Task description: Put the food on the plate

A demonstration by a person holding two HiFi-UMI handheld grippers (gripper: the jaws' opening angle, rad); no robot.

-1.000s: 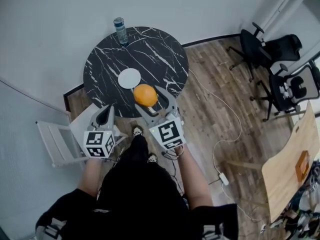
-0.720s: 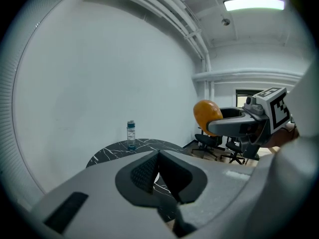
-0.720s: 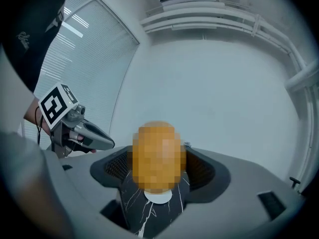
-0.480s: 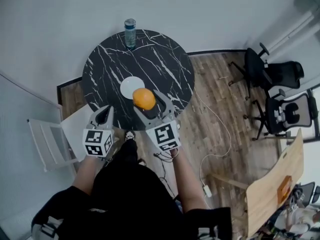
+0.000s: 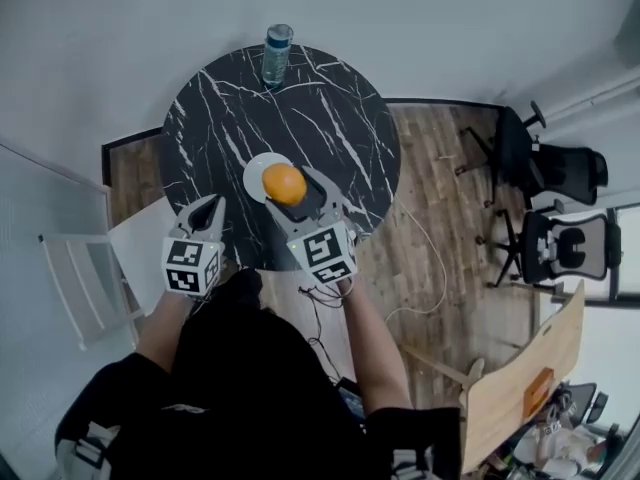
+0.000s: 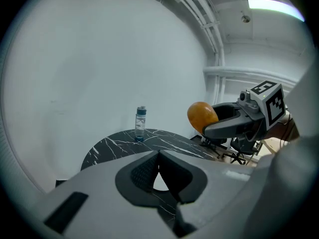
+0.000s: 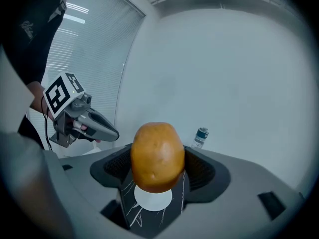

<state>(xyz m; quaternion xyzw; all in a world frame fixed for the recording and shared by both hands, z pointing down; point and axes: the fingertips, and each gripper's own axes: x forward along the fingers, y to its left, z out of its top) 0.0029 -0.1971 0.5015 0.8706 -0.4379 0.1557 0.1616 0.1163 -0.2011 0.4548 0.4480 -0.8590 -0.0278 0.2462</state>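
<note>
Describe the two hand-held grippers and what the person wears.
Both the left hand-held gripper and the right hand-held gripper are light grey, with dark textured inner faces, tapering toward the tips. Each carries a white cube printed with black square markers. The person wears a black short-sleeved top.

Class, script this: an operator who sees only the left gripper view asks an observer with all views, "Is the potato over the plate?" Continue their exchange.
Observer: Yes. In the head view the potato, clamped in the right hand-held gripper, overlaps the plate.
Operator: Where is my left hand-held gripper?
Observer: At the near edge of the table, left of the plate and apart from it.
</note>
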